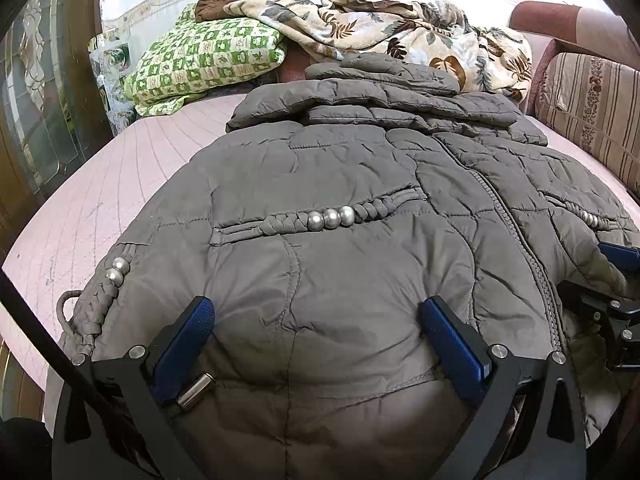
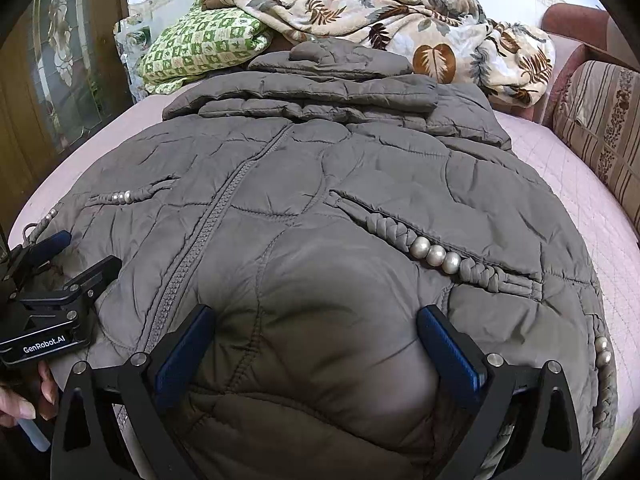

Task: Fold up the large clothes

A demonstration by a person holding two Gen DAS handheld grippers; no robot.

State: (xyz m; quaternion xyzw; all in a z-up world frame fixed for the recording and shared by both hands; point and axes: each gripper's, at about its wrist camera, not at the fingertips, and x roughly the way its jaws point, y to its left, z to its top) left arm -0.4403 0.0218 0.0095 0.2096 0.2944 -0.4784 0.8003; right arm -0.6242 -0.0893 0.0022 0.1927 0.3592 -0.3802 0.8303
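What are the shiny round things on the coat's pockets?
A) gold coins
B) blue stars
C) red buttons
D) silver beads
D: three silver beads sit in a row on the braided trim across the grey coat pocket, and three more show on the other pocket in the right wrist view.

1 grey quilted puffer jacket [image 1: 360, 208], 2 black blue-padded grippers, left [image 1: 316, 320] & right [image 2: 316, 324], 1 green checked pillow [image 1: 204, 56] upper left, 1 leaf-print blanket [image 1: 384, 28] top centre
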